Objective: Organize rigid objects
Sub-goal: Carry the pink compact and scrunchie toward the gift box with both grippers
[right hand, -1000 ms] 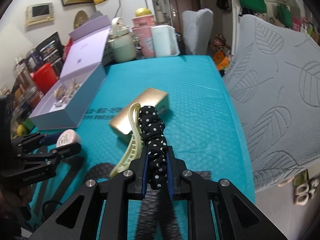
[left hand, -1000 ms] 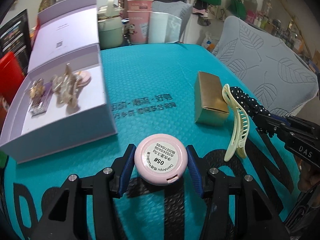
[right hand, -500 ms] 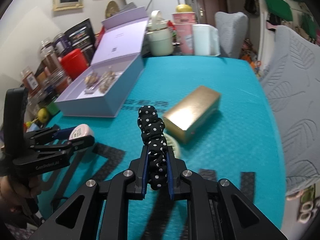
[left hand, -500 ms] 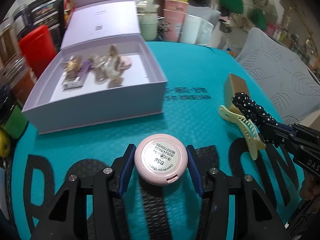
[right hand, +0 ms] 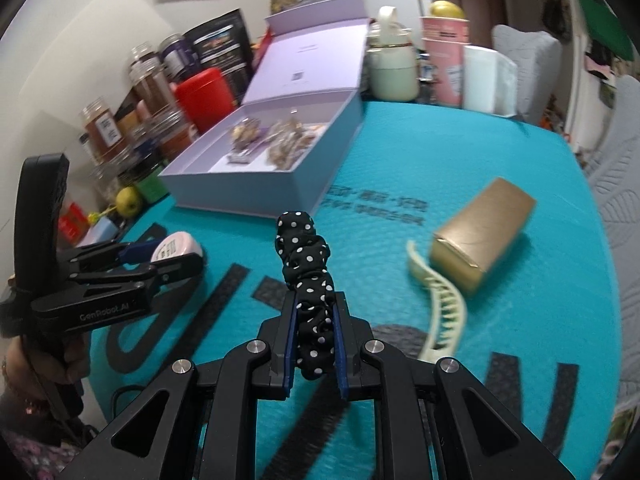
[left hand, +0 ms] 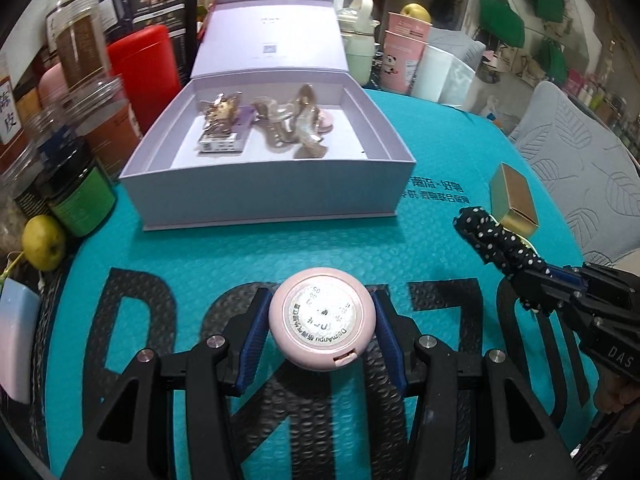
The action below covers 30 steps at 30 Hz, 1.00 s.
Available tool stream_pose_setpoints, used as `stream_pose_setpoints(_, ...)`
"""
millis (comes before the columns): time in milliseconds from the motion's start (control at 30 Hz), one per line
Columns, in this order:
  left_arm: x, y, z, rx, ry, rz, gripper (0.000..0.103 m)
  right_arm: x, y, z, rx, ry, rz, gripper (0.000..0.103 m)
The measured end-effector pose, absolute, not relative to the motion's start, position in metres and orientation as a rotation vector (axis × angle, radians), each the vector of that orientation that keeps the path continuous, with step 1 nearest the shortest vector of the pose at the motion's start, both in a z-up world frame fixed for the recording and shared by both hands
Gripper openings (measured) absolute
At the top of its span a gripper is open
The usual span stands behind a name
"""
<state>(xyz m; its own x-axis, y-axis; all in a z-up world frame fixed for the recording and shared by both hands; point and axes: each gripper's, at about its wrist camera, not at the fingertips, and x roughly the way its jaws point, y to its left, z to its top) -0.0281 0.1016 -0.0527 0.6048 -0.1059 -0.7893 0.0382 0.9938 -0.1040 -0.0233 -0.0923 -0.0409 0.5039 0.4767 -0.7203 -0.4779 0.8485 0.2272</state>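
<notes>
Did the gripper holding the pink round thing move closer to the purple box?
Yes. The left gripper, shut on the pink compact, swung left to face the purple box, which sat off to the left before.

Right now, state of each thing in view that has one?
lavender box: lid open, hair accessories inside
pink compact: closed, held in left gripper
polka-dot scrunchie: held in right gripper
gold box: closed, on mat
cream hair clip: on mat, beside gold box
</notes>
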Motion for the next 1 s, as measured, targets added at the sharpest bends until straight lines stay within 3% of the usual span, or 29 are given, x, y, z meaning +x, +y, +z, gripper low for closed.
stream_pose_setpoints(1000, -0.029, 0.148, -0.010, -0.132, 0.814, -0.001, 0.050, -0.014, -0.026, -0.005, -0.141, 0.823, 0.754, 0.016)
